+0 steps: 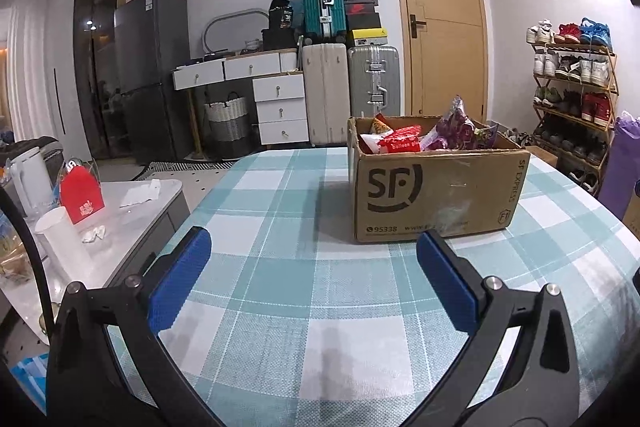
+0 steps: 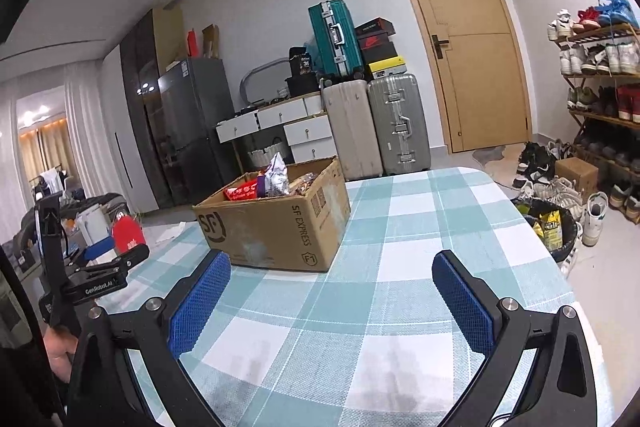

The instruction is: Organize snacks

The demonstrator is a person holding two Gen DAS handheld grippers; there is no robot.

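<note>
A brown SF Express cardboard box (image 1: 436, 195) stands on the teal checked tablecloth (image 1: 280, 291), ahead and right of my left gripper (image 1: 314, 247). It holds snack packets: a red one (image 1: 402, 143) and a purple one (image 1: 454, 129). The left gripper is open and empty, low over the cloth. In the right wrist view the box (image 2: 276, 227) is ahead to the left, with a silver packet (image 2: 277, 179) sticking up. My right gripper (image 2: 332, 269) is open and empty. The left gripper's body (image 2: 96, 275) shows at the left.
A low white side table (image 1: 132, 211) left of the table carries a white cup (image 1: 66, 243), a red box (image 1: 82, 197) and a kettle. Suitcases (image 1: 352, 95), a drawer unit and a door stand behind. A shoe rack (image 1: 576, 95) and a black bin (image 2: 554, 227) are at the right.
</note>
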